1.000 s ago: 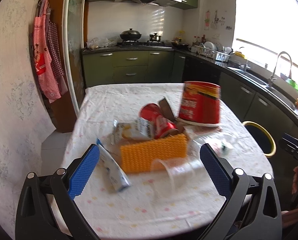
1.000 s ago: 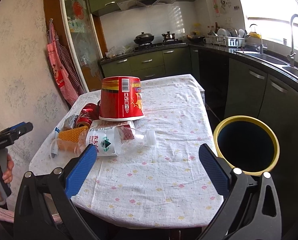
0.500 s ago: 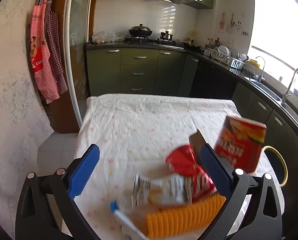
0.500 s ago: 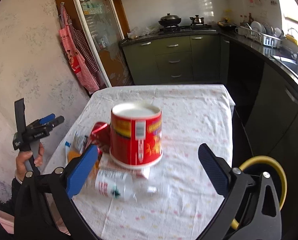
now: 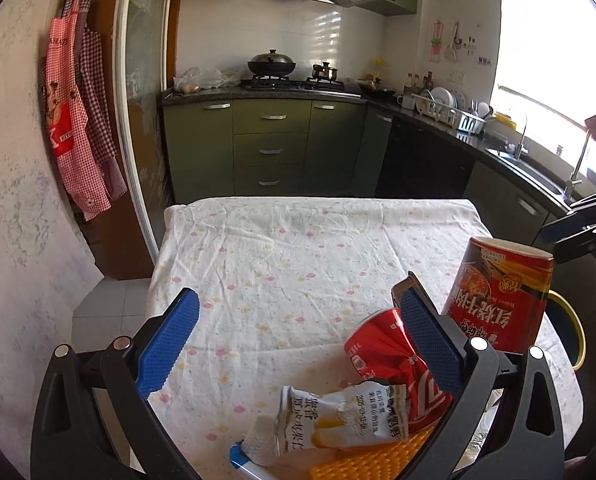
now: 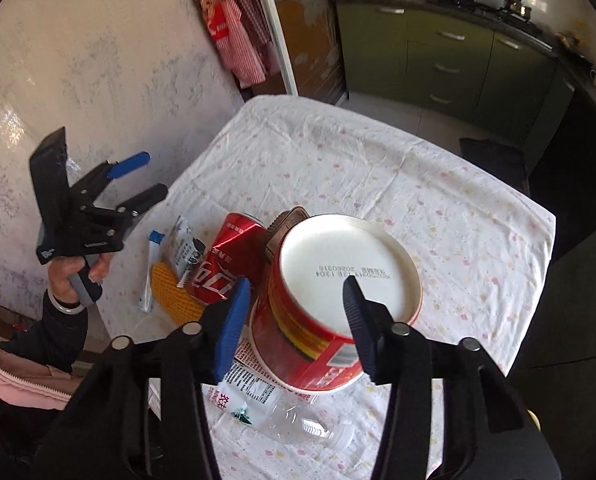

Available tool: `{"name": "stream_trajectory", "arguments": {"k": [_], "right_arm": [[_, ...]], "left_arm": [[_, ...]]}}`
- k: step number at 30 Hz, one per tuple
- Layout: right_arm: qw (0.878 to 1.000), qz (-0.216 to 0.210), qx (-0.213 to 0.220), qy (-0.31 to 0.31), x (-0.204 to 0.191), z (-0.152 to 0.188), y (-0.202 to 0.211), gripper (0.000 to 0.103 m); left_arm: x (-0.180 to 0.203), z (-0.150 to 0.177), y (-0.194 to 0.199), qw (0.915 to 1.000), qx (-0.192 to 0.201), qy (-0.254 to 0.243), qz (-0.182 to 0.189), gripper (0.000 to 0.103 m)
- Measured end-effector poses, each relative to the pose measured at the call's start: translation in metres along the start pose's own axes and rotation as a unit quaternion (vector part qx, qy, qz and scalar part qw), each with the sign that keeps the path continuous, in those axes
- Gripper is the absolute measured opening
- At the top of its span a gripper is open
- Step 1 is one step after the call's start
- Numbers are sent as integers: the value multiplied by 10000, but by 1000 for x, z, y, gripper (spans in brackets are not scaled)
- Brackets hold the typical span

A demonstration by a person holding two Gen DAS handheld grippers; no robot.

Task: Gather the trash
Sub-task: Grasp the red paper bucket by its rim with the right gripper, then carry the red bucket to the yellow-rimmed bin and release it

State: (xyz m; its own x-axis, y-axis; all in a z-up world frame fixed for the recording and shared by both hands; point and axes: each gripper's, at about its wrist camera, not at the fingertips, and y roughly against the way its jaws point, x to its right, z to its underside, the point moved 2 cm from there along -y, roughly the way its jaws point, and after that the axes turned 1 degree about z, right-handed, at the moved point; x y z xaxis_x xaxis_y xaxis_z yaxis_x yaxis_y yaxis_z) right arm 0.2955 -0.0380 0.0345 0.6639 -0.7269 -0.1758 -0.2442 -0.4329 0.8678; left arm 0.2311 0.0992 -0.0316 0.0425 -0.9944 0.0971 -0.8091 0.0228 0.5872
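Note:
A pile of trash lies on the white tablecloth point(image 5: 282, 248). A red upturned noodle cup point(image 6: 338, 280) stands in it, also in the left wrist view point(image 5: 498, 300). Beside it lie a crushed red can point(image 6: 226, 264), a snack wrapper point(image 5: 346, 420), an orange ribbed piece point(image 6: 170, 292) and a clear plastic bottle point(image 6: 294, 424). My right gripper point(image 6: 296, 314) is open, directly above the cup, its jaws on either side of the cup's upturned base. My left gripper point(image 5: 294, 344) is open and empty, raised over the table's left side; it also shows in the right wrist view point(image 6: 138, 178).
A yellow-rimmed bin point(image 5: 574, 332) stands on the floor behind the cup at the table's right edge. Green kitchen cabinets point(image 5: 274, 148) and a stove are beyond the table. Aprons point(image 5: 82, 120) hang on the left wall.
My right gripper has risen, tilted down and come over the noodle cup, jaws narrowing around it. My left gripper has lifted and turned away from the pile toward the far table.

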Motion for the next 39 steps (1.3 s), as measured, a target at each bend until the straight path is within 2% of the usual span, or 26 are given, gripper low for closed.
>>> {"name": "stream_trajectory", "arguments": {"k": [4,7,10,12,14,18,21,28,39], "right_arm": [[9997,-41,-221,91,-4,-7,-12,29],[9994,8,-301,174,-10,-10,-17,14],[9989,124,-366,279,-17,-11,-20,13],[9987,178,-398,269,-18,-12,-20,8],[9985,186,-429,290,-17,-12,-21,7],[9979,-172,-604,153,-11,-14,-24,17],[9964,-188,-789,230,-8,-12,-32,20],[9980,70,-531,345,-14,-10,-28,6],[9985,385,379,-101,0,-5,28,6]], "left_arm": [[-6,1,4,10000,49,29,14,99],[-6,0,5,9999,96,2,31,99],[-3,1,5,9999,106,-38,70,99],[-1,2,6,9999,105,-48,106,99],[0,2,8,9999,113,-66,113,99],[1,3,10,9998,119,-64,147,99],[4,3,11,9997,138,-91,162,99],[10,4,9,9997,102,-148,160,99],[21,2,23,9994,157,-240,189,99]]}}
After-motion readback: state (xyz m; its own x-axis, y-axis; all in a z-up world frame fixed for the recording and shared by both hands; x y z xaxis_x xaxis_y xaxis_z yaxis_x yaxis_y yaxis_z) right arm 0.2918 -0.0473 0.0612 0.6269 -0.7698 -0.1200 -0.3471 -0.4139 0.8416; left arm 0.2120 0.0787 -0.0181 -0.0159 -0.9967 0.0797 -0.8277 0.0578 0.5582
